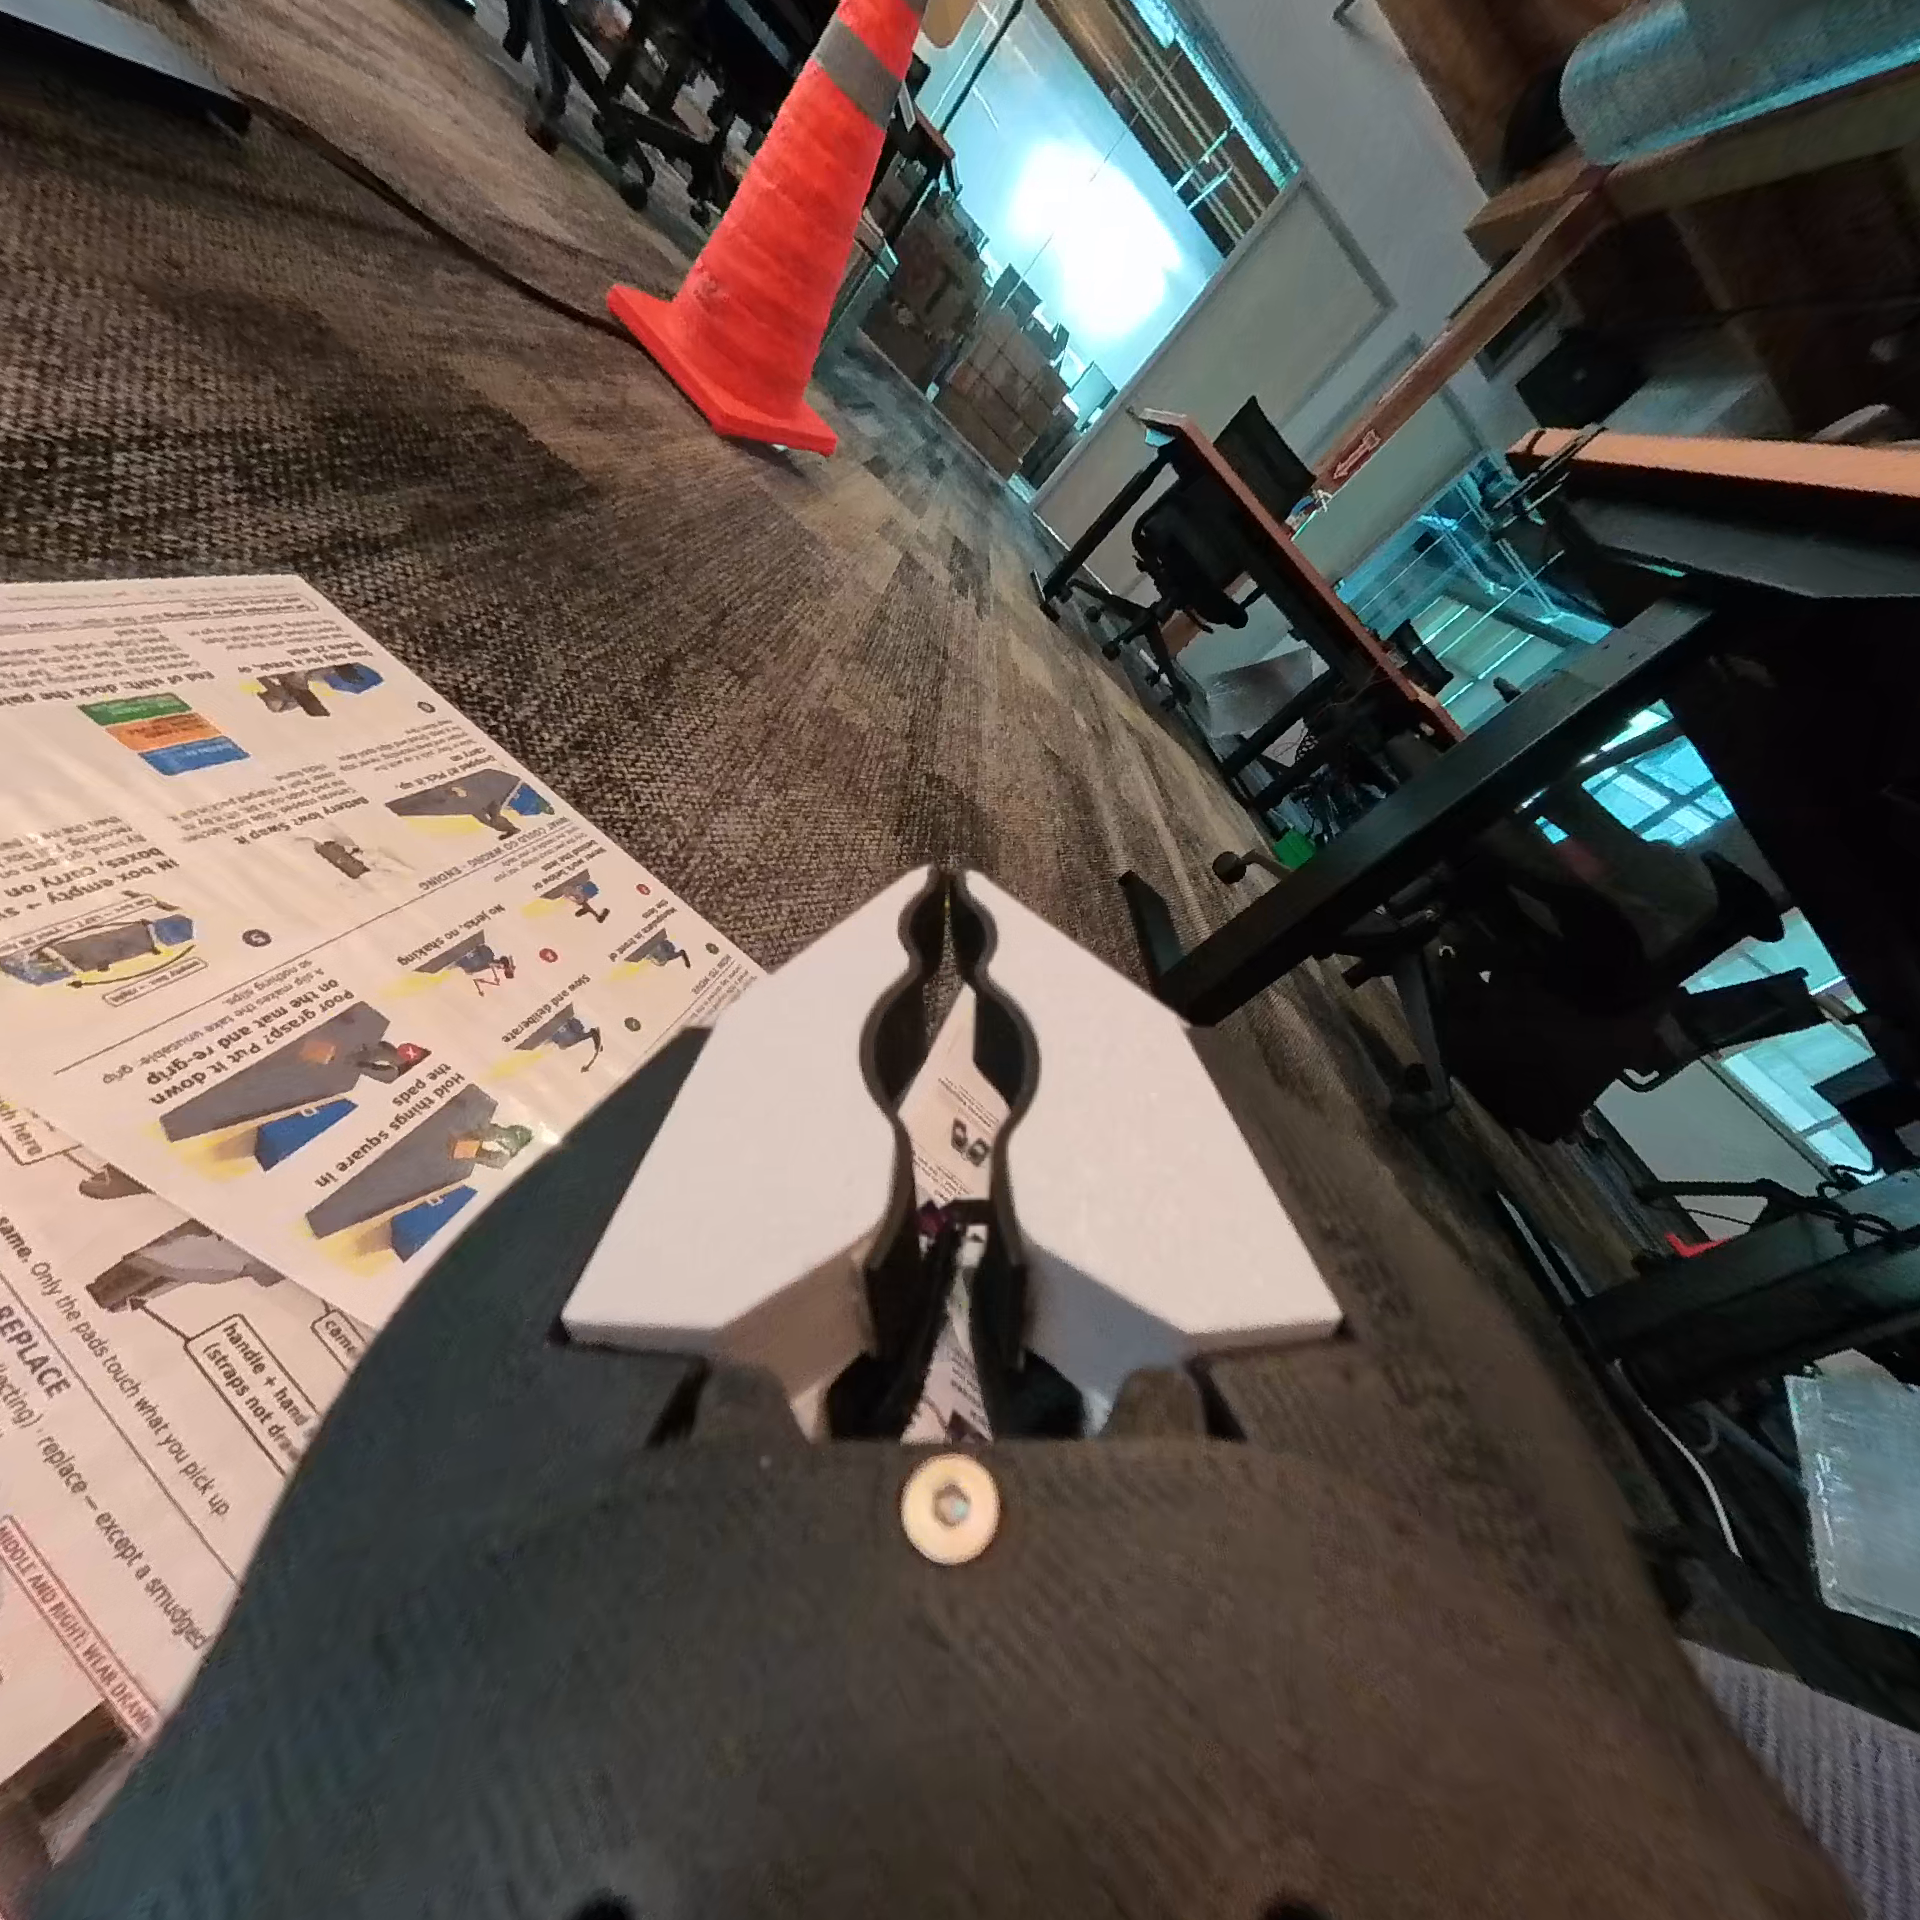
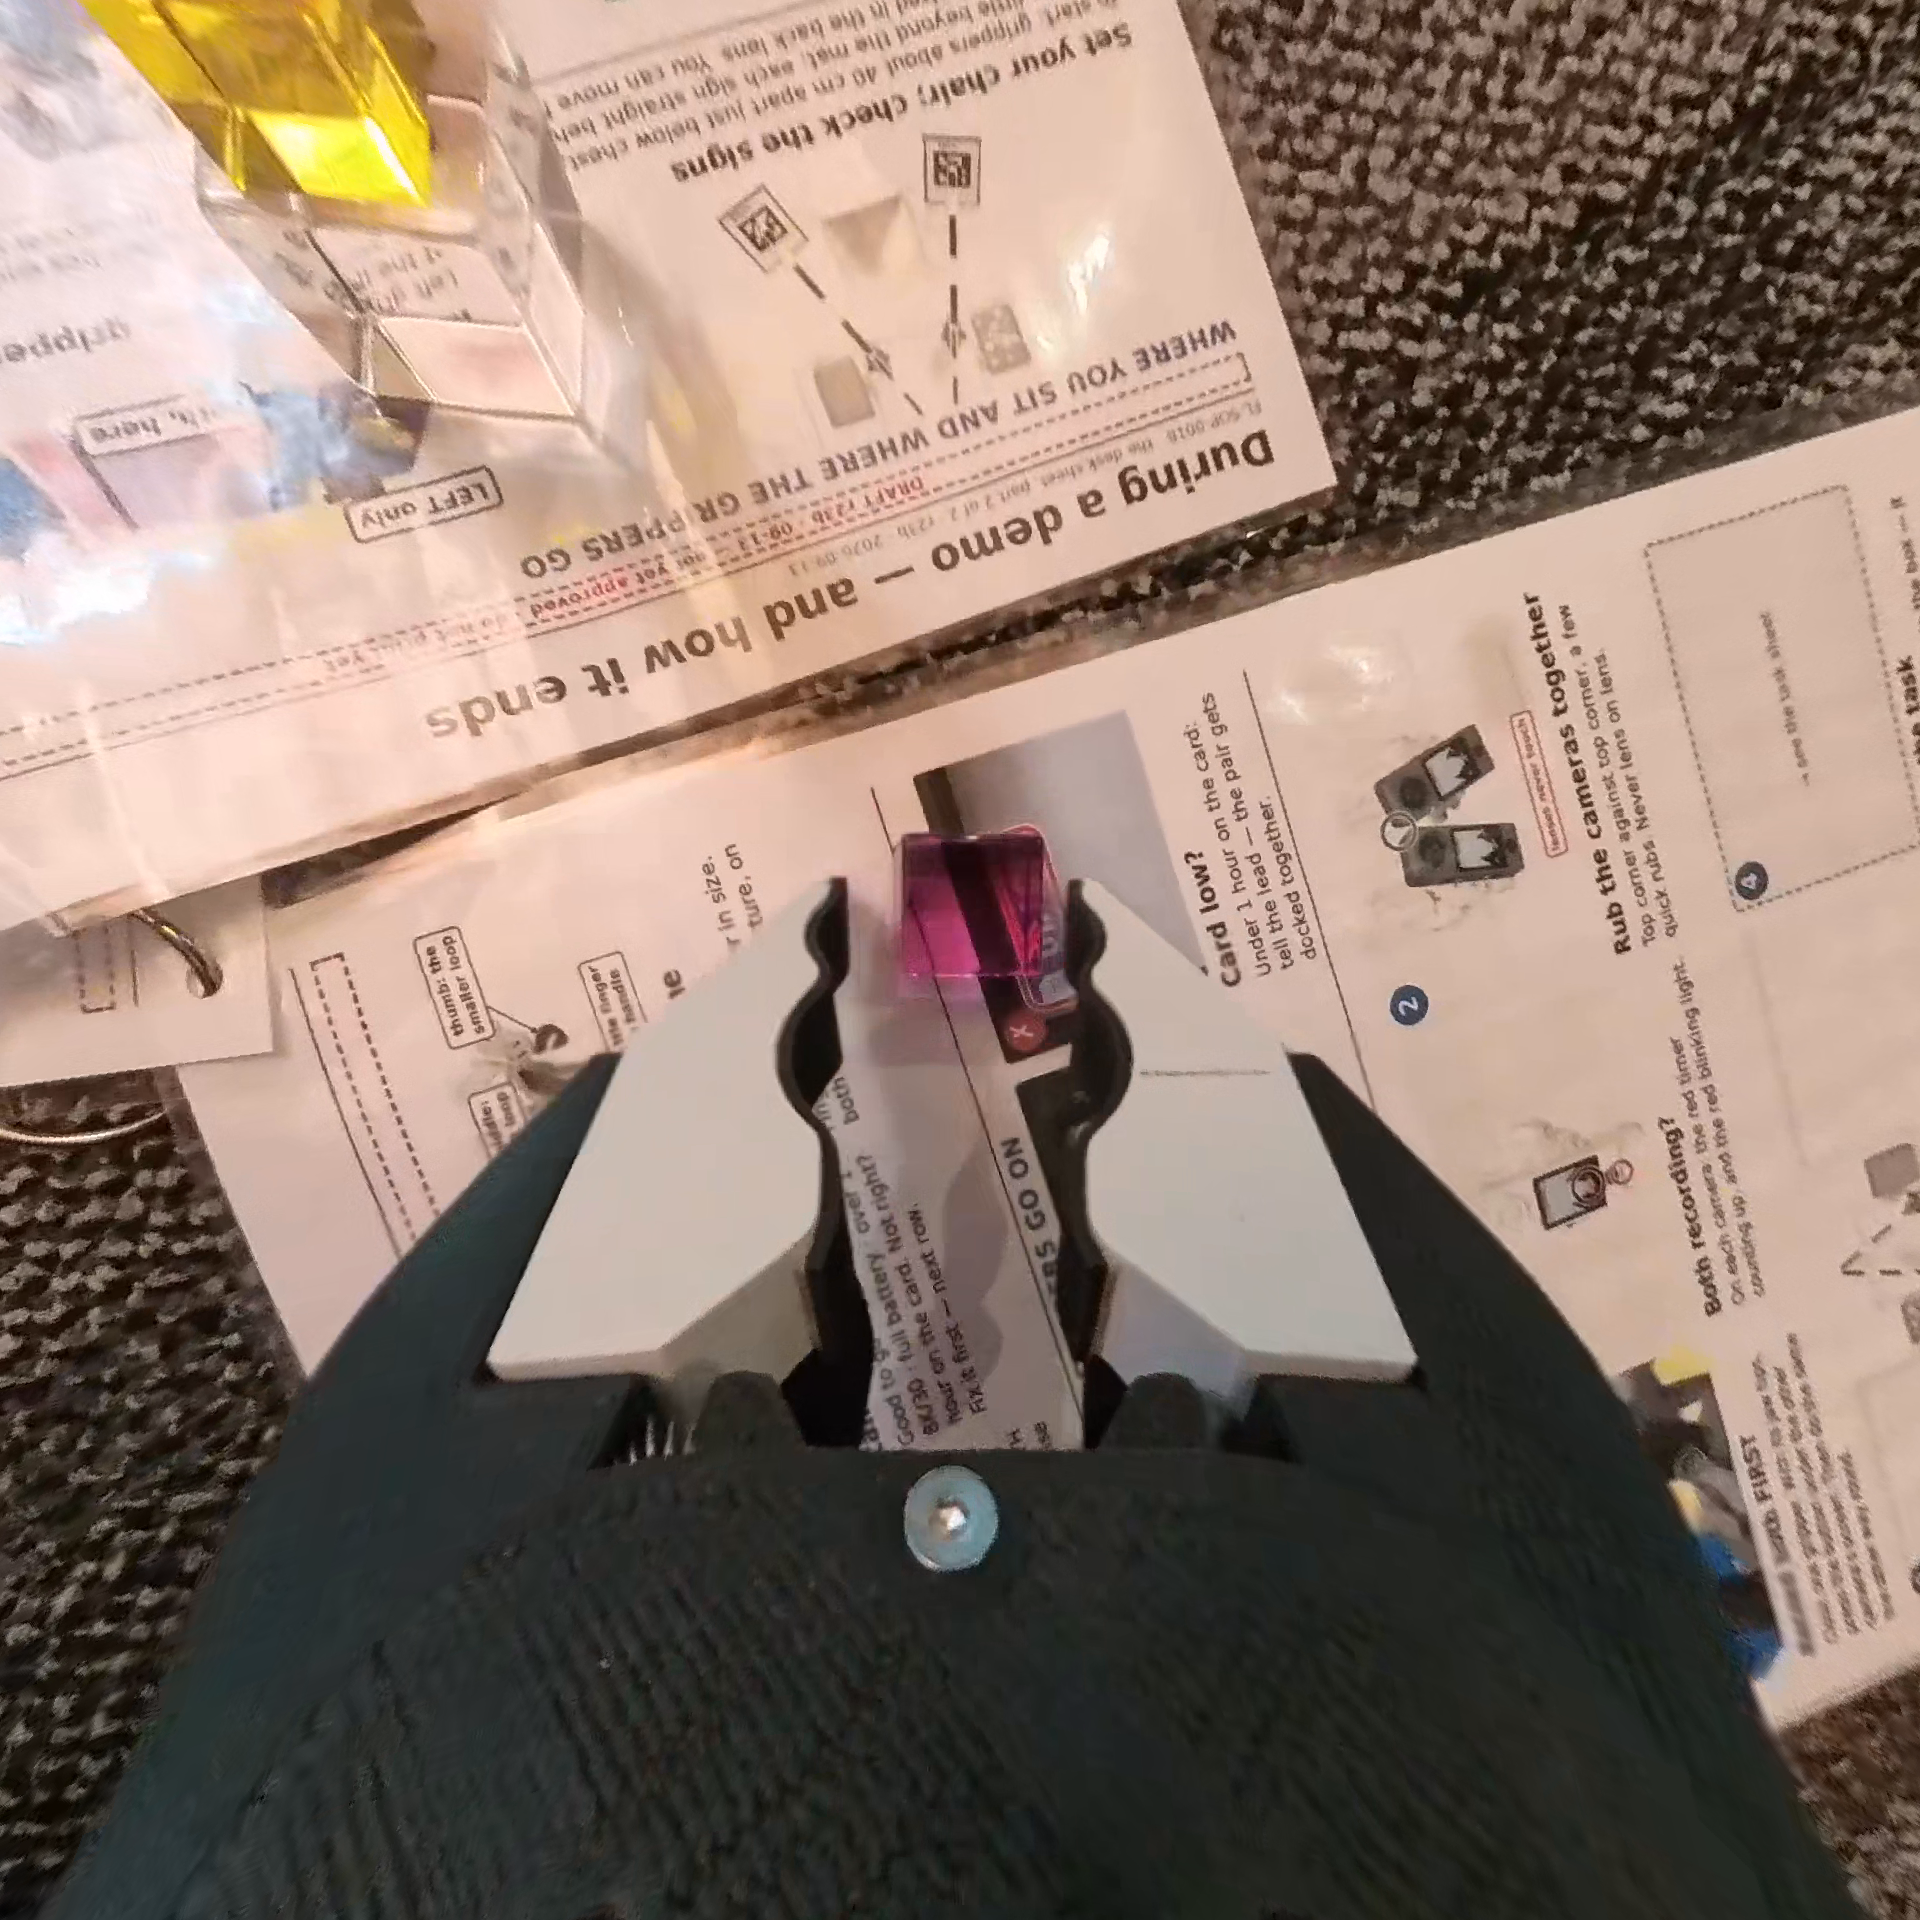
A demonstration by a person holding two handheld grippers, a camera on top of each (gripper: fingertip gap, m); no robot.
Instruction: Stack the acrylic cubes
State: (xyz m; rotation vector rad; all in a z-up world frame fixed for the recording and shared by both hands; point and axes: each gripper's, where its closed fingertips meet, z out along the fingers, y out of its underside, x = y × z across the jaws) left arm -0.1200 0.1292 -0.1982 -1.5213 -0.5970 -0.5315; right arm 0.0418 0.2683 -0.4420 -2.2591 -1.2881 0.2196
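- While it lies low over the carpet [image 1: 727, 644], the left gripper [image 1: 951, 894] points along the floor towards an orange cone [image 1: 779, 239], its fingertips pressed together with nothing between them.
- A printed sheet [image 1: 260, 852] lies on the carpet just beside its left finger.
- The right gripper [image 2: 961, 904] looks steeply down on another printed sheet [image 2: 1455, 987], its fingers spread apart.
- A small magenta cube [image 2: 971, 909] sits on that sheet between the fingertips, closer to the right one; a gap shows at the left pad [image 2: 831, 914].
- A clear block with a yellow part [image 2: 343, 156] lies well apart, towards the far left corner of the papers.
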